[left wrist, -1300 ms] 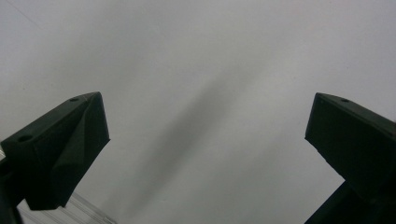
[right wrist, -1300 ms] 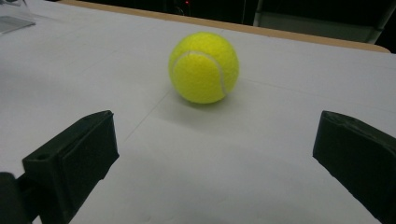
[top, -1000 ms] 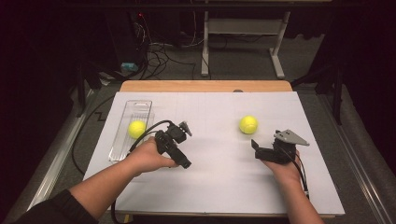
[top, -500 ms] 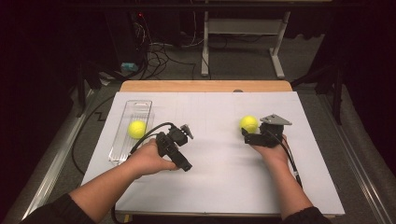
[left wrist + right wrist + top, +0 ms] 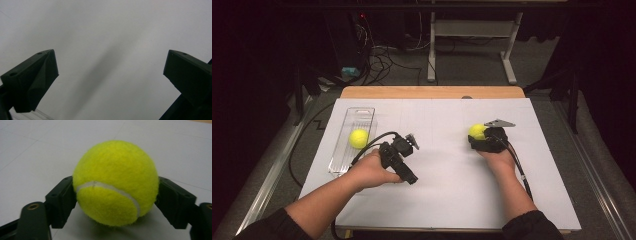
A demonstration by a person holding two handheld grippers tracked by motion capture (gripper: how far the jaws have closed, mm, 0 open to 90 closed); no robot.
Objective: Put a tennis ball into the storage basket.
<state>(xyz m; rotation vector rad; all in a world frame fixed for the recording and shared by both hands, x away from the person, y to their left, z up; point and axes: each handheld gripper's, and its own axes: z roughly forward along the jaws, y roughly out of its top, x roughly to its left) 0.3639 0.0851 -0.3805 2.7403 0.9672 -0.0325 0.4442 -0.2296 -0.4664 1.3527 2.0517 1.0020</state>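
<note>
On the white sheet at the table's right side, the right gripper (image 5: 116, 202) has just been closing, and its 2 jaws now press both flanks of the tennis ball (image 5: 116, 182). The left gripper (image 5: 110, 72) rests gaping over bare paper beside the clear tray (image 5: 362, 115), where a second ball (image 5: 358, 138) lies.

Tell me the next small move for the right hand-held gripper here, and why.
Probably lift. The right hand-held gripper has just been closing and its jaws now press both sides of the tennis ball, which sits on the white table. A second ball already lies in the clear tray, the likely destination.
</note>
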